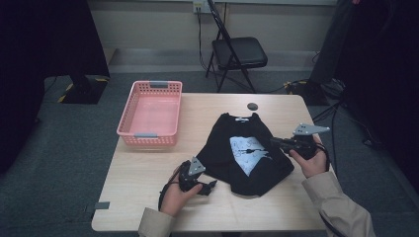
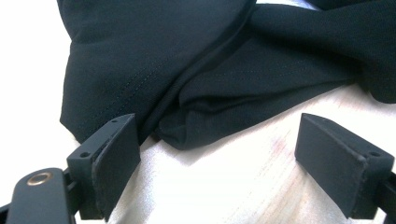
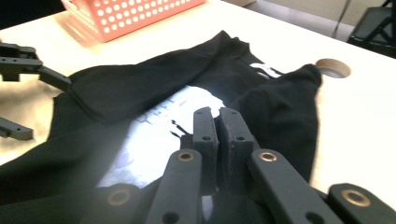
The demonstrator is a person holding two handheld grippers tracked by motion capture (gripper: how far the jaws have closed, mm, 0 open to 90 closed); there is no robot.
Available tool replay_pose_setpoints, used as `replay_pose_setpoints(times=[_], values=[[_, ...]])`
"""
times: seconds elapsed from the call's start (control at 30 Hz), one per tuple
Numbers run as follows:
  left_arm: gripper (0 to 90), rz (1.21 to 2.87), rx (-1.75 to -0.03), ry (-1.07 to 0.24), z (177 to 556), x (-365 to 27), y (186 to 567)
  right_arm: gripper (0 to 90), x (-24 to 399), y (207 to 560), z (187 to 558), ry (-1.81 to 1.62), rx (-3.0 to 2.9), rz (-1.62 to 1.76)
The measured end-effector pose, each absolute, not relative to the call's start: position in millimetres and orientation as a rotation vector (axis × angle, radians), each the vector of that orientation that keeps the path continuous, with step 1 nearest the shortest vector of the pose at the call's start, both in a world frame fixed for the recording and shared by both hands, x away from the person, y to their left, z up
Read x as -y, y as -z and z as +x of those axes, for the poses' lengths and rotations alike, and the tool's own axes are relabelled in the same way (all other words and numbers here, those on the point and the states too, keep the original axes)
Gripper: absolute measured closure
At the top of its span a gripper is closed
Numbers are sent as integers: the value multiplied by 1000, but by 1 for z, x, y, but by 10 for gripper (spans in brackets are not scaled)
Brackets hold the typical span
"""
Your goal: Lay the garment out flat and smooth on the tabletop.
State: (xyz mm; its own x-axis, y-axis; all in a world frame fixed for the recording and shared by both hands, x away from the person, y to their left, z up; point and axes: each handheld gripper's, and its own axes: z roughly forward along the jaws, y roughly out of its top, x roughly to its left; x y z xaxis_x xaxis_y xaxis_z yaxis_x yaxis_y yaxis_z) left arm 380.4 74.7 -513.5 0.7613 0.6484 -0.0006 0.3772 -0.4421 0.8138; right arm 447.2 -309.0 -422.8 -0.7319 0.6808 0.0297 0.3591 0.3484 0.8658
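The T-shirt is matt black knit cloth; the counter smooth pale wood; the basket perforated pink plastic.

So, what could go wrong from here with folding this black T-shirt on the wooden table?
1. The right hand-held gripper is shut above the black cotton T-shirt with the white print, apparently with no cloth between its jaws; the folded sleeve may fall open.
2. The left hand-held gripper is open beside the bunched hem and may pinch several layers.
3. Tugging could drag the shirt across the table.
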Motion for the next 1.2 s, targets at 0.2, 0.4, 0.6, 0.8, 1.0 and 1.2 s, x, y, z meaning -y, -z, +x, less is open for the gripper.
replay_pose_setpoints(times=[0.2, 0.4, 0.6, 0.8, 1.0, 1.2], values=[[134, 2082, -767, -394, 380, -75, 514, 861, 322, 420, 450, -1358, -2247, 958], [134, 2082, -767, -394, 380, -75, 513, 861, 334, 419, 454, -1375, -2223, 984], [134, 2082, -767, -394, 380, -75, 514, 861, 349, 417, 458, -1370, -2193, 1024], [134, 2082, -767, -394, 380, -75, 514, 861, 369, 411, 462, -1383, -2135, 1076], [134, 2082, -767, -394, 380, -75, 513, 861, 398, 407, 470, -1365, -2040, 1159], [134, 2082, -766, -394, 380, -75, 513, 793, 422, 408, 474, -1322, -1944, 1235]])
